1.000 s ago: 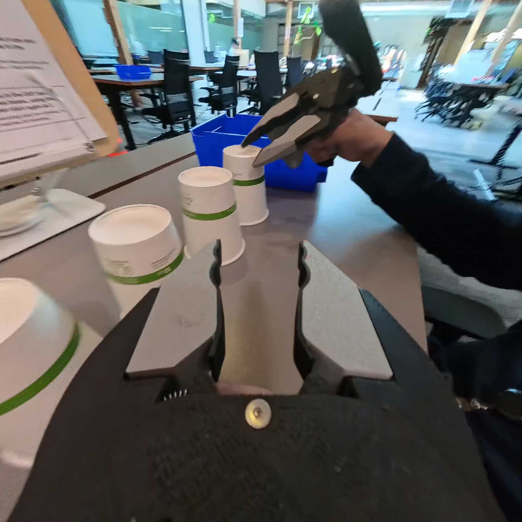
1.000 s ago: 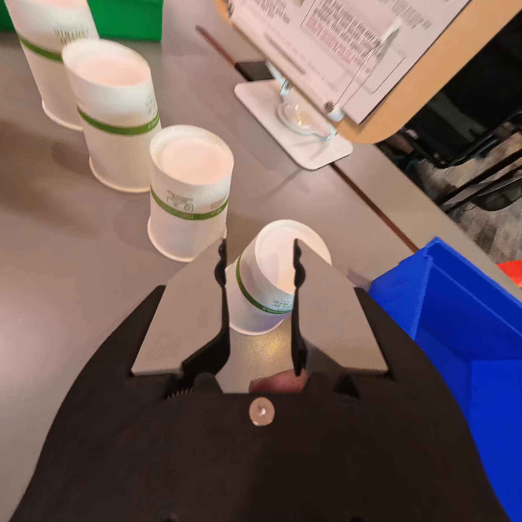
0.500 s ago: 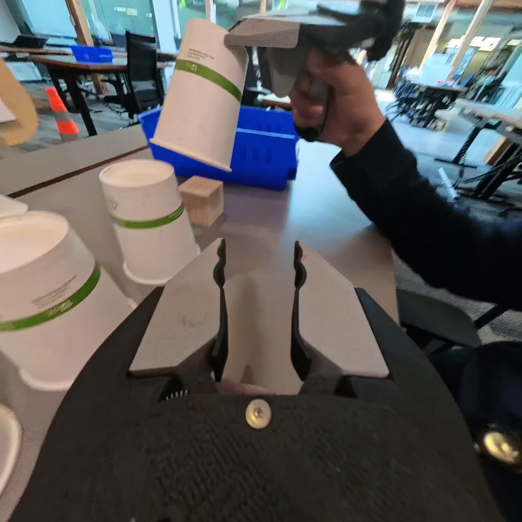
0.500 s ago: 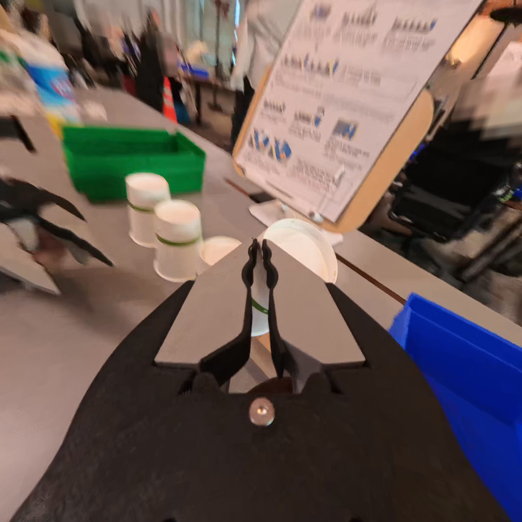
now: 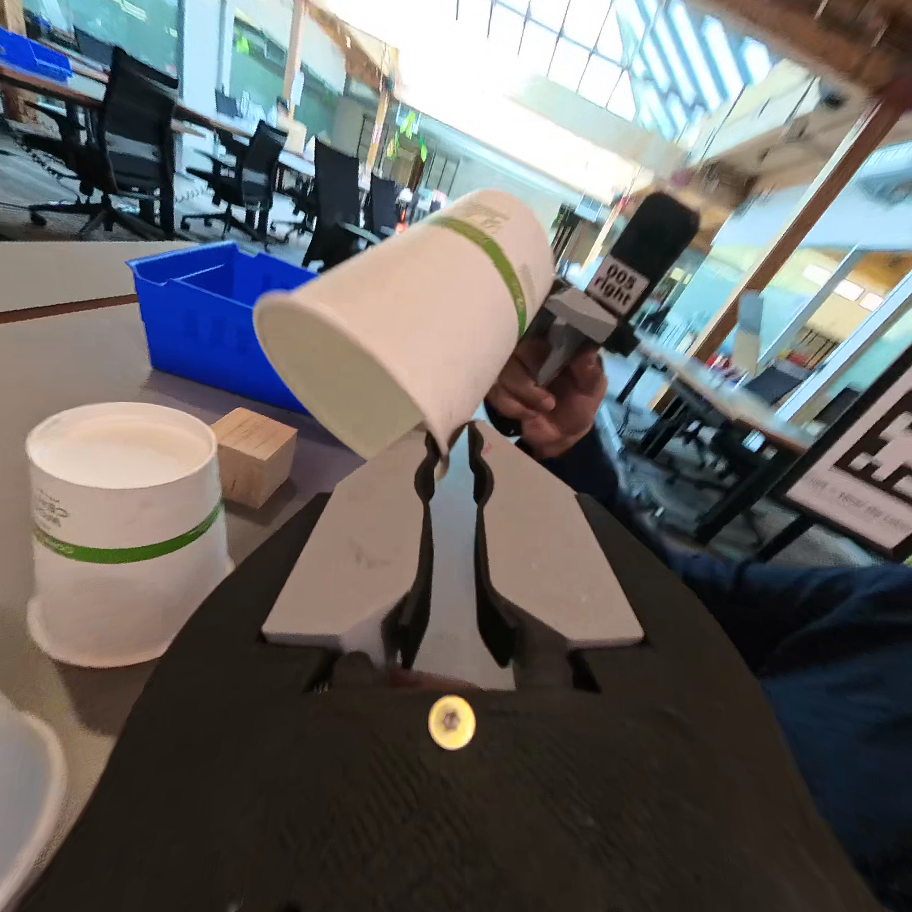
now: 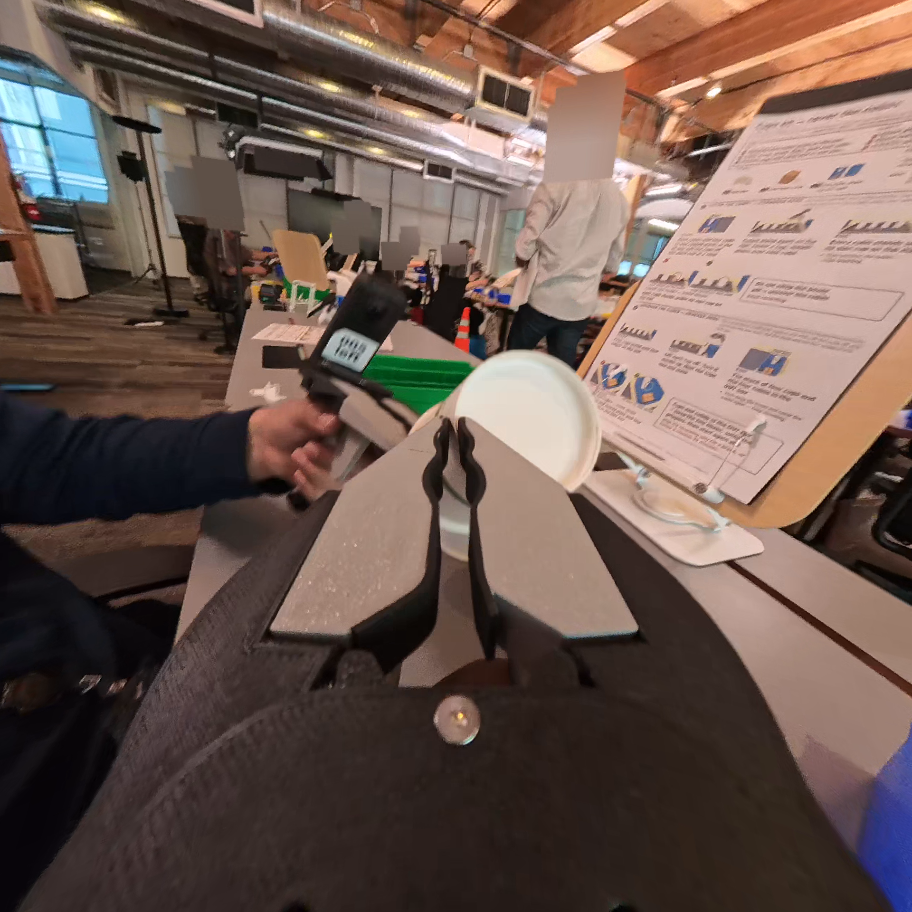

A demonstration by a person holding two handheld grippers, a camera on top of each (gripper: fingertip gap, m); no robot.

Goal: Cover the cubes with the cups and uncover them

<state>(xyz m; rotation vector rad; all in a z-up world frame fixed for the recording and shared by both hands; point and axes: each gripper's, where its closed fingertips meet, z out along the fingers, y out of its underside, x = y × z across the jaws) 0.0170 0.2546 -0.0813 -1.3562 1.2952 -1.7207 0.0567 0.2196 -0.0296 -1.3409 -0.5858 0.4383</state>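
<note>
My right gripper (image 6: 451, 434) is clamped on the base rim of a white paper cup (image 5: 409, 316) with a green band. The cup is off the table, tipped on its side, mouth toward my left gripper (image 5: 451, 444).

Left gripper: jaws narrow, the cup's mouth rim sits between the fingertips. It touches the left pad (image 5: 425, 469), there is a gap to the right pad, so no grip there.

Wooden cube (image 5: 254, 456) is uncovered on the grey table (image 5: 74, 355), below the raised cup, in front of the blue bin (image 5: 197, 316). An upside-down cup (image 5: 123, 528) stands just left of the cube; whether it touches the cube, can't tell. Instruction board (image 6: 770, 306) stands behind the raised cup in the right wrist view.
</note>
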